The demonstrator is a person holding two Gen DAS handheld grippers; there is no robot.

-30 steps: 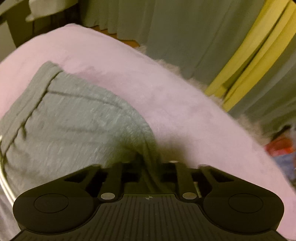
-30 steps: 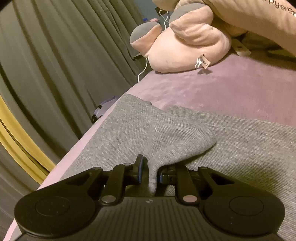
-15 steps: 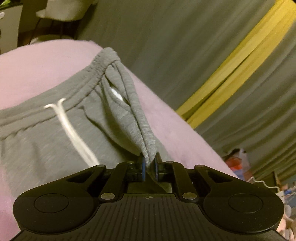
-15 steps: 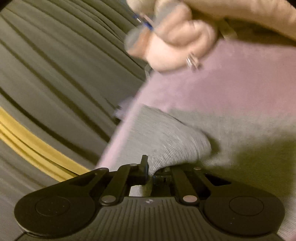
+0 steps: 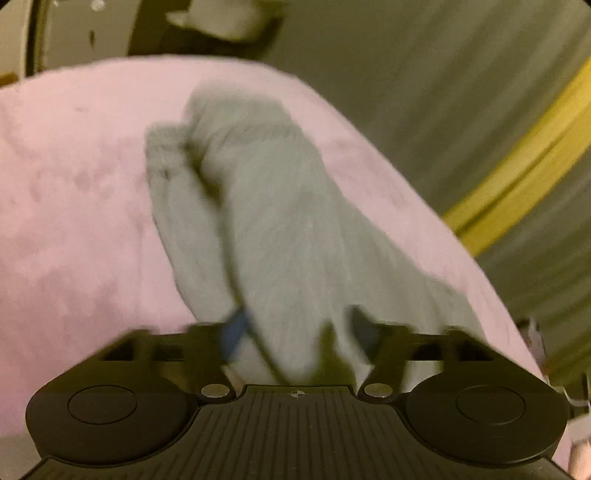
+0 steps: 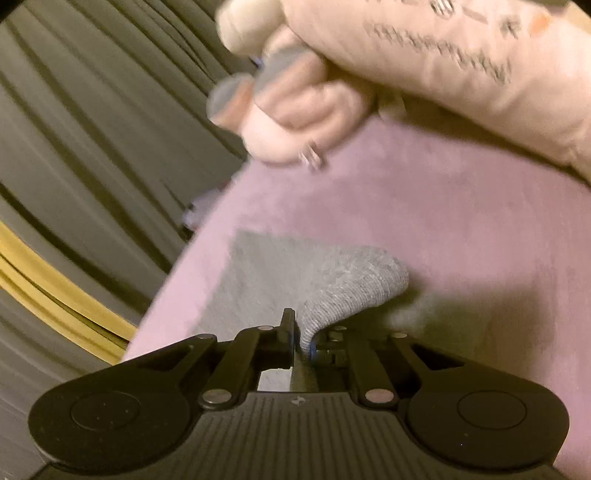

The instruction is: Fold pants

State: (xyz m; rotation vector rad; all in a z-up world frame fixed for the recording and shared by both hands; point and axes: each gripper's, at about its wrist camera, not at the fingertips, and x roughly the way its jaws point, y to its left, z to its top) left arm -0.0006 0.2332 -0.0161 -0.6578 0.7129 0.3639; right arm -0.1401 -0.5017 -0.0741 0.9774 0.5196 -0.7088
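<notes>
Grey sweatpants lie in a long bunched strip on the pink bed cover, blurred by motion. My left gripper sits at the near end of the strip. Its jaws stand wide and are opening, and the fabric lies loosely between the fingers without being pressed. In the right wrist view a ribbed fold of the pants rises off the bed cover into my right gripper. That gripper pinches the fold between its narrow jaws, which are starting to open.
A pink plush toy and a beige pillow with lettering lie at the head of the bed. Grey curtains with a yellow stripe hang close along the bed's edge. Pale furniture stands beyond the bed's far end.
My left gripper went from shut on the pants fabric to wide open while sweeping along the bed. The right gripper rose a little and turned, still pinching the grey fold.
</notes>
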